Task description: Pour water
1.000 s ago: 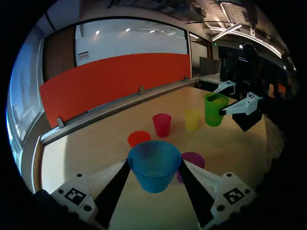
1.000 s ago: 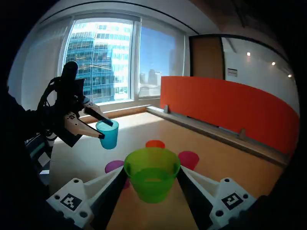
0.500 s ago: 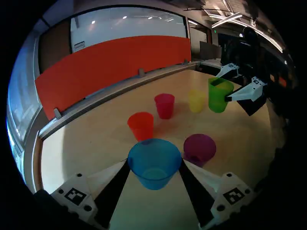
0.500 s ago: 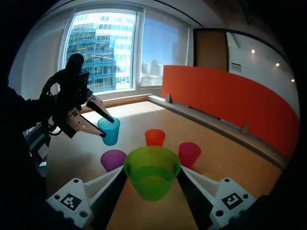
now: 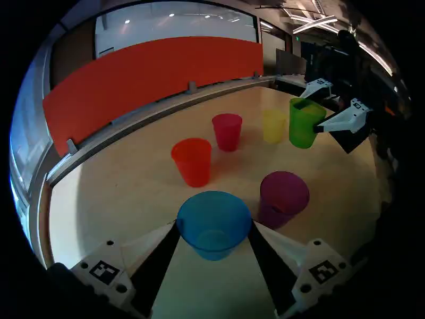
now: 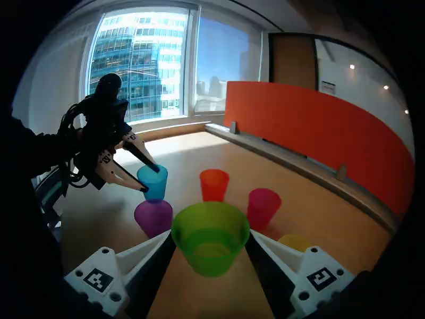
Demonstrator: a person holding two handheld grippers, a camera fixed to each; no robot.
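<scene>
Left fingers: the left gripper [image 5: 213, 226] is clamped on the blue cup [image 5: 213, 239], with one finger pressed against each side below the rim.
Right fingers: the right gripper [image 6: 210, 239] is clamped the same way on the green cup [image 6: 210, 258].
Where the held cups are: both are in the air above the wooden bench [image 5: 122, 202].
Left gripper view shows: the right gripper side-on at the far right, its white fingers on the green cup, which hangs just beside the yellow cup [image 5: 274, 125]. There are ceiling light strips [image 5: 313, 21] and a dim office beyond.
Right gripper view shows: tall windows [image 6: 143, 74] with towers outside. The left gripper appears side-on with a person's dark sleeve [image 6: 37, 154] behind it. The blue cup hangs just above and behind the purple cup [image 6: 154, 217].
Both views: an orange partition [image 5: 149, 74] runs along the bench's far edge.
Cups, counted: six, one each of blue, green, purple, yellow, orange and pink.
Cups on the bench: four, namely the purple and yellow ones, the orange cup [image 5: 192, 161] and the pink cup [image 5: 227, 131]. They stand apart from one another.
Grippers, counted: two.
Pointing: the blue and green cups are upright with mouths up and wide ends on top. Their long axes are vertical.
Contents: each held cup has a paler patch at the bottom. Whether it is water cannot be told.
</scene>
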